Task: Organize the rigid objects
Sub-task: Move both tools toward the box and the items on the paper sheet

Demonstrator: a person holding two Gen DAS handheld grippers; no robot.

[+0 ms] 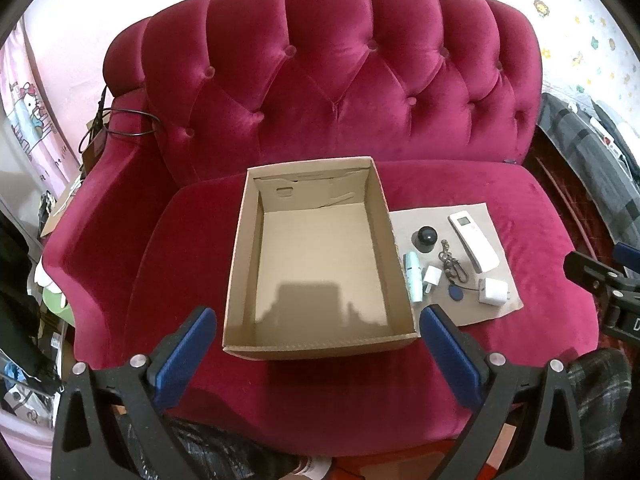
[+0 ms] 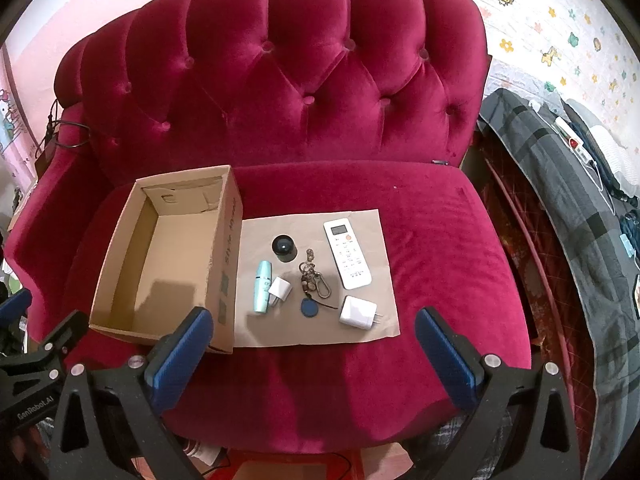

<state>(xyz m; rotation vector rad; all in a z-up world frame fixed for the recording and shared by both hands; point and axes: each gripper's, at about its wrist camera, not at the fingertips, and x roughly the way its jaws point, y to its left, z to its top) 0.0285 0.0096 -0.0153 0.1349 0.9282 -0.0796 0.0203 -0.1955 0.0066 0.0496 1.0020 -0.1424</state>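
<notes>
Can't read print on brown cardboard box (image 2: pixel 168 256) side wall, too blurry. White remote control (image 2: pixel 347 254) btn labels too small. Right gripper's black frame (image 1: pixel 608 292) cut off by left-view edge. Dark metal keychain (image 2: pixel 310 274) details unclear.

A home bedroom: tufted velvet sofa (image 2: pixel 280 92), cartoon curtain (image 1: pixel 28 120), animal-print wallpaper (image 2: pixel 560 20).
</notes>
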